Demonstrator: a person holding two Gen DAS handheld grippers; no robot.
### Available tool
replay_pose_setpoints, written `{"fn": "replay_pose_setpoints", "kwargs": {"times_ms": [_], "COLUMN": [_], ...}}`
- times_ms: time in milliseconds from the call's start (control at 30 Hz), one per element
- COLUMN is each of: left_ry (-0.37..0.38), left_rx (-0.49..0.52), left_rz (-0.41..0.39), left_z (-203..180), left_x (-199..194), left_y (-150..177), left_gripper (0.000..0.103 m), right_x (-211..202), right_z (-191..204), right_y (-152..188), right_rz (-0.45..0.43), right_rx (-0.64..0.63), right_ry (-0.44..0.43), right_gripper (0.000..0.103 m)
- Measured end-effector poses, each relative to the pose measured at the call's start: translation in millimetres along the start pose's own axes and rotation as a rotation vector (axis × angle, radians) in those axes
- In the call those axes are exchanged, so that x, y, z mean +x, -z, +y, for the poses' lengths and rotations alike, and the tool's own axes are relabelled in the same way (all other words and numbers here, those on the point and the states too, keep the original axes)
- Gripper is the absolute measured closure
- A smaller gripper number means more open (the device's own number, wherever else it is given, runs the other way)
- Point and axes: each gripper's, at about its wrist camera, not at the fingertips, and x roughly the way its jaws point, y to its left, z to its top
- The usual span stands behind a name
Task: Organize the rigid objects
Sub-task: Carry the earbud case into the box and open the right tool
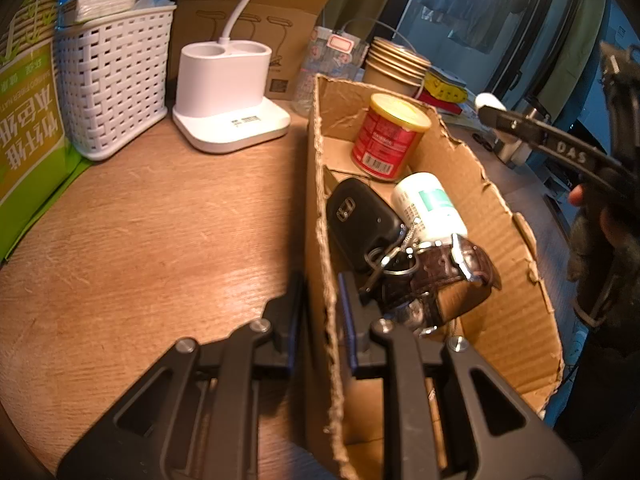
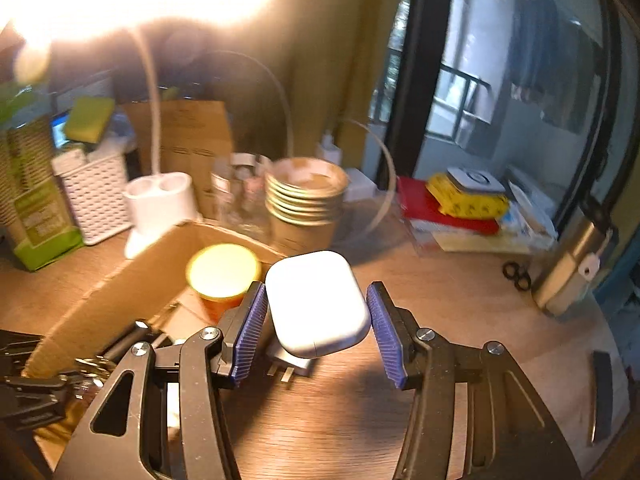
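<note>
Right now the right gripper [image 2: 316,330] stands open, its blue ribbed pads [image 2: 251,332] spread to either side of a white earbud case [image 2: 318,304]; the case lies between them, close to the left pad and with a clear gap to the right pad, though whether either pad touches it cannot be told. Under the case sits a grey plug [image 2: 292,362] with its prongs toward the camera, on the wooden table [image 2: 460,292]. Just left of this gripper is the cardboard box [image 2: 120,276], with a yellow-lidded red can [image 2: 222,270] inside. The left gripper [image 1: 320,320] is clamped on the box's [image 1: 320,208] near wall, one finger outside and the other inside the torn edge. Within the box, beside the inner finger, lie a black car key [image 1: 358,218] with a ring, a brown watch strap [image 1: 444,276], a white bottle [image 1: 430,208] on its side, and farther back the red can [image 1: 390,136] upright. Beyond the box stand a stack of paper cups [image 2: 306,196], a white lamp base [image 1: 228,100], a white basket [image 1: 110,80] and a green pack [image 1: 28,120]; a yellow box [image 2: 466,196] rests on red books at the right, and the view is blurred.
</note>
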Motion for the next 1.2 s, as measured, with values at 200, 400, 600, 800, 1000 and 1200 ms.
{"fn": "replay_pose_setpoints", "kwargs": {"times_ms": [200, 400, 600, 800, 1000, 1200], "left_ry": [0.0, 0.0, 0.0, 0.0, 0.0, 0.0], "left_rx": [0.0, 0.0, 0.0, 0.0, 0.0, 0.0], "left_rz": [0.0, 0.0, 0.0, 0.0, 0.0, 0.0], "left_z": [0.0, 0.1, 0.1, 0.1, 0.1, 0.1], "left_x": [0.0, 0.0, 0.0, 0.0, 0.0, 0.0], "left_y": [0.0, 0.0, 0.0, 0.0, 0.0, 0.0], "left_gripper": [0.085, 0.084, 0.084, 0.085, 0.085, 0.085], "right_x": [-5.0, -6.2, 0.0, 5.3, 11.8, 21.2], "right_z": [22.9, 41.3, 60.7, 75.2, 83.9, 88.5], "right_y": [-5.1, -7.6, -6.3, -6.4, -5.7, -2.9], "right_rz": [-0.011, -0.016, -0.002, 0.008, 0.027, 0.054], "right_rx": [-0.049, -0.079, -0.116, -0.146, -0.17, -0.176], "right_ry": [-0.028, -0.065, -0.122, -0.152, -0.179, -0.207], "right_gripper": [0.048, 0.048, 0.048, 0.048, 0.048, 0.048]}}
